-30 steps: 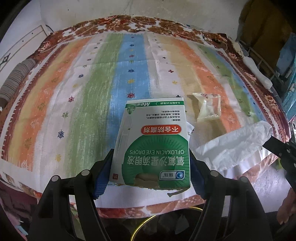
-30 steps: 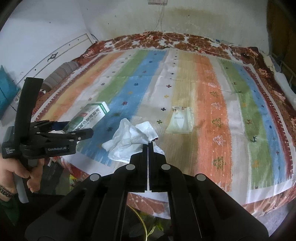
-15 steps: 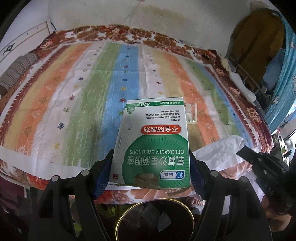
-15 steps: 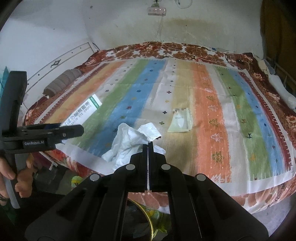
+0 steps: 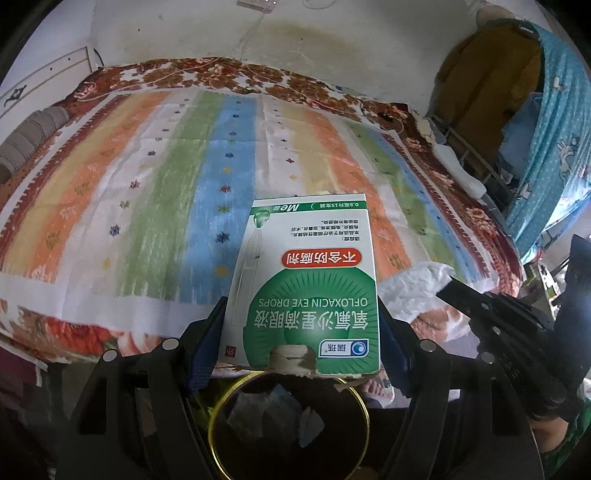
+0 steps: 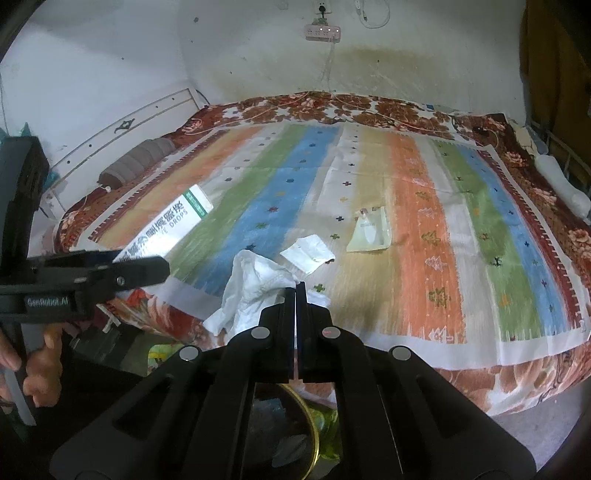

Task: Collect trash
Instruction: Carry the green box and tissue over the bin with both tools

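My left gripper (image 5: 301,325) is shut on a green and white eye drops box (image 5: 306,284) and holds it above a dark bin with a gold rim (image 5: 288,424). The box also shows in the right wrist view (image 6: 166,229). My right gripper (image 6: 295,291) is shut on a crumpled white tissue (image 6: 255,288), held at the bed's near edge over the bin (image 6: 295,435). The tissue shows in the left wrist view (image 5: 413,288). A small white wrapper (image 6: 308,253) and a clear plastic packet (image 6: 369,230) lie on the striped bedspread (image 6: 424,221).
The bin holds several scraps of paper. A grey rolled cushion (image 6: 136,162) lies at the bed's left side. A white wall with a power strip (image 6: 323,31) is behind the bed. Blue cloth and clothes (image 5: 546,122) hang at the right.
Both grippers have pulled back from the bed toward the bin, each still holding its item. The bin now shows more fully below both. A small white wrapper has come into view beside the tissue.
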`<state>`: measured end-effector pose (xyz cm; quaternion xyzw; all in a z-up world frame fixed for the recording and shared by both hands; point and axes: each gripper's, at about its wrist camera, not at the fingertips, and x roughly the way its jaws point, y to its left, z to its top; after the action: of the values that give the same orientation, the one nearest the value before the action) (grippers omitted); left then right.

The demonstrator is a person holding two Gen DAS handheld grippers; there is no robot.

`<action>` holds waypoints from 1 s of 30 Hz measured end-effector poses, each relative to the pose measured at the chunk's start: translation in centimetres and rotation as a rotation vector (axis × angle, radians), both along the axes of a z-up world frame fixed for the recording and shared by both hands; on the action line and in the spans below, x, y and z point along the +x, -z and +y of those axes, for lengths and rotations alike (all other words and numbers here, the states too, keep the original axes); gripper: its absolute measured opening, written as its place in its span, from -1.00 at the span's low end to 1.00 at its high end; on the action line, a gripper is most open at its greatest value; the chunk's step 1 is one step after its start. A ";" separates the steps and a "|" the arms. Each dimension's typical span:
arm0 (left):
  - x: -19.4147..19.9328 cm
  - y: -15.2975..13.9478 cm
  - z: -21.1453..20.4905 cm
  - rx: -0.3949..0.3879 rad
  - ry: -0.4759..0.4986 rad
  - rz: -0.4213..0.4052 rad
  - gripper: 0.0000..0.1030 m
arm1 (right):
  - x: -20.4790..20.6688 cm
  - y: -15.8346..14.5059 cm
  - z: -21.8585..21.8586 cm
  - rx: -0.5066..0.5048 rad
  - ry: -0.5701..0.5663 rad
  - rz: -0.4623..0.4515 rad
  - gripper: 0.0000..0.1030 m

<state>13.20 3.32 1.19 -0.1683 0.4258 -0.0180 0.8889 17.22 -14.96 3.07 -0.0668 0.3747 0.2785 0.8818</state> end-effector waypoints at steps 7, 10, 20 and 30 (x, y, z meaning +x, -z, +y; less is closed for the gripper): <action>-2.8 1.3 -1.0 -0.052 0.003 0.011 0.41 | -2.8 0.6 -0.5 0.012 -0.017 0.007 -1.00; -3.7 2.1 -1.9 -0.072 0.010 0.027 0.41 | -3.8 1.1 -0.7 0.003 -0.014 0.007 -1.00; -6.1 5.5 -2.5 -0.152 -0.025 0.106 0.41 | -6.5 4.7 -0.4 -0.074 -0.010 0.080 -1.00; -5.9 8.8 -2.1 -0.243 -0.073 0.256 0.42 | -6.7 9.0 0.0 -0.136 0.027 0.224 -1.00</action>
<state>7.25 1.20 -7.61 -0.2909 0.5237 -0.0155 0.8005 10.49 -14.98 -5.88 -0.0898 0.4898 0.2462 0.8315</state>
